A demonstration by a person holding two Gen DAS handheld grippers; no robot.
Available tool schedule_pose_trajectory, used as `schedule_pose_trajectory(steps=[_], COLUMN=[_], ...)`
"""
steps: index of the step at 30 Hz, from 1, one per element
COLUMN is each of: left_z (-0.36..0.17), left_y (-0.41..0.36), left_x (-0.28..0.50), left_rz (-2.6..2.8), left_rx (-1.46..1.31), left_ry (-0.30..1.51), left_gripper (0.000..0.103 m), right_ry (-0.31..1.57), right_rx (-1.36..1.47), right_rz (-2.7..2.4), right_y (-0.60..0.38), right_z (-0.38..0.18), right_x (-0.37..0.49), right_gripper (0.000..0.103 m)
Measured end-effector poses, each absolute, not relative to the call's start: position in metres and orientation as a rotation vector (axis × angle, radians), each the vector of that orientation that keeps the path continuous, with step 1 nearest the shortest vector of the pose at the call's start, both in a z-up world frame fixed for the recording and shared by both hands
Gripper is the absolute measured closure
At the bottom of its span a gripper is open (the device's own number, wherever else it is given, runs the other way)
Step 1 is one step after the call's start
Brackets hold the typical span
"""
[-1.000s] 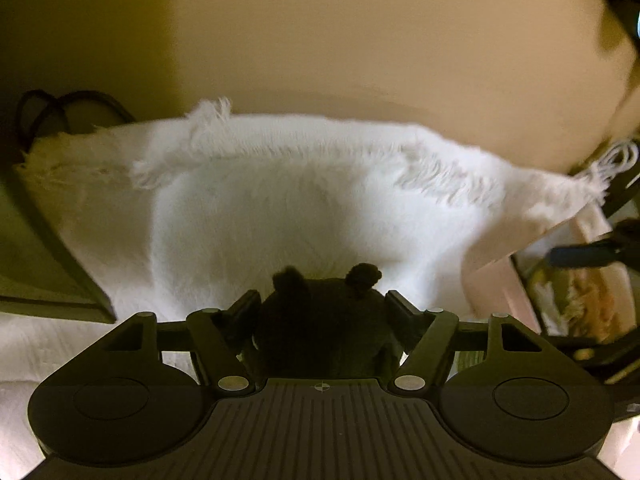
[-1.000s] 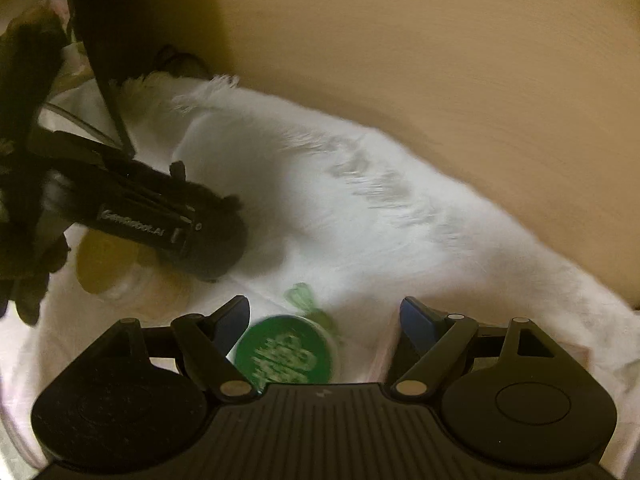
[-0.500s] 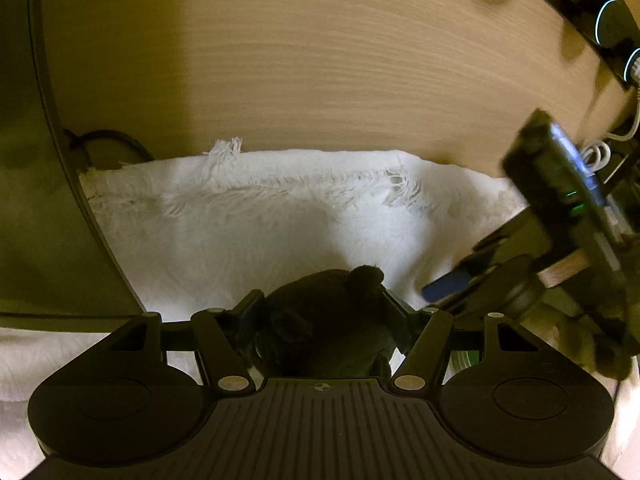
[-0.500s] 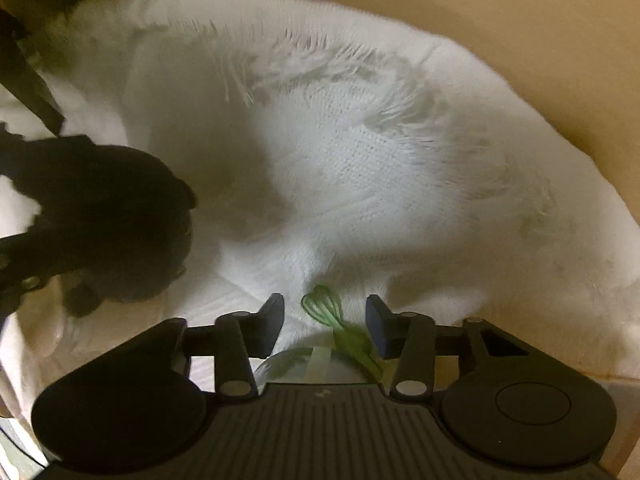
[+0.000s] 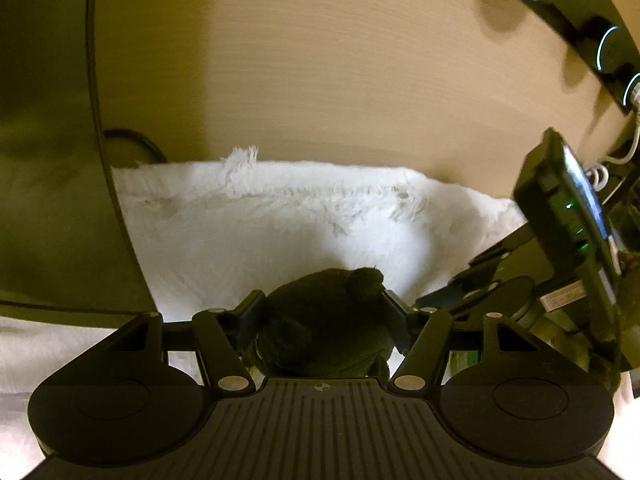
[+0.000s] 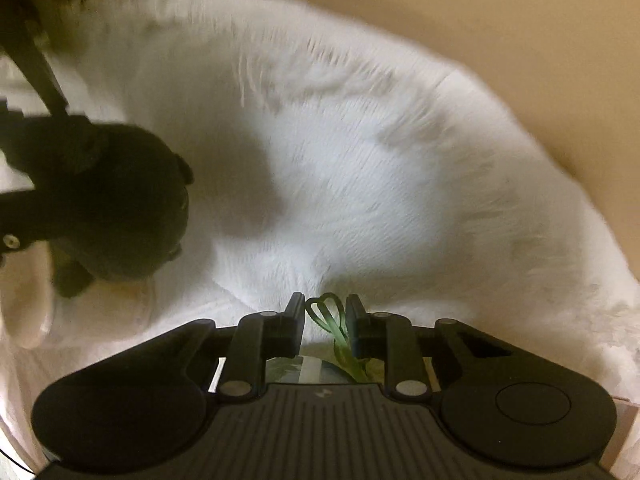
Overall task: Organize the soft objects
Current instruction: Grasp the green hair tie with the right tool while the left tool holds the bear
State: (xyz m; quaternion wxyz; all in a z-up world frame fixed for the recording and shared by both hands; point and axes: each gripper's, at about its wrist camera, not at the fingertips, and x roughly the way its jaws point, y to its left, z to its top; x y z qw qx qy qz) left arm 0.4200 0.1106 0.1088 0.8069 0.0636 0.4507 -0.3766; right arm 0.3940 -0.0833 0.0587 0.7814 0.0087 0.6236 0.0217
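The left tongs (image 5: 322, 312) grip a dark plush toy (image 5: 324, 320) by its sides, held over a white fringed cloth (image 5: 280, 220) on the table (image 5: 320, 80). The right tongs (image 6: 323, 320) have just been closing; a green ribbon loop (image 6: 326, 312) stands between them, though contact is unclear. The toy lies to their left.

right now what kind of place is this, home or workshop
Probably a home, maybe a bedroom or living corner, though little shows. A fringed white blanket lies against a wood-grain panel, a dark plush bear sits in the left hand-held gripper, and a power strip runs along the upper right.
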Motion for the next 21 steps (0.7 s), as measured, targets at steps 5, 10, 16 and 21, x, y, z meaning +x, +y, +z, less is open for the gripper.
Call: schedule_pose_trajectory(steps=[5,10,16,21], left_z=[0.146,0.175,0.155,0.125], left_y=[0.118,0.126,0.103,0.061], left_x=[0.406,0.387,0.384,0.383], left_rz=[-0.807,-0.783,-0.853,-0.884], left_rx=[0.123,0.156,0.258,0.449], left_ry=[0.899,0.862,0.988,1.028], left_gripper=[0.095,0.095,0.092,0.086], right_ry=[1.252,1.173,1.188,1.181], right_rx=[0.057,0.035,0.035,0.056], right_rz=[0.061,0.09,0.063,0.043], right_y=[-0.074,-0.055,-0.067,-0.092], right_z=[0.106,0.146,0.151,0.143], right_x=[0.376,0.355,0.352,0.344], right_gripper=[0.101,0.101,0.1,0.087])
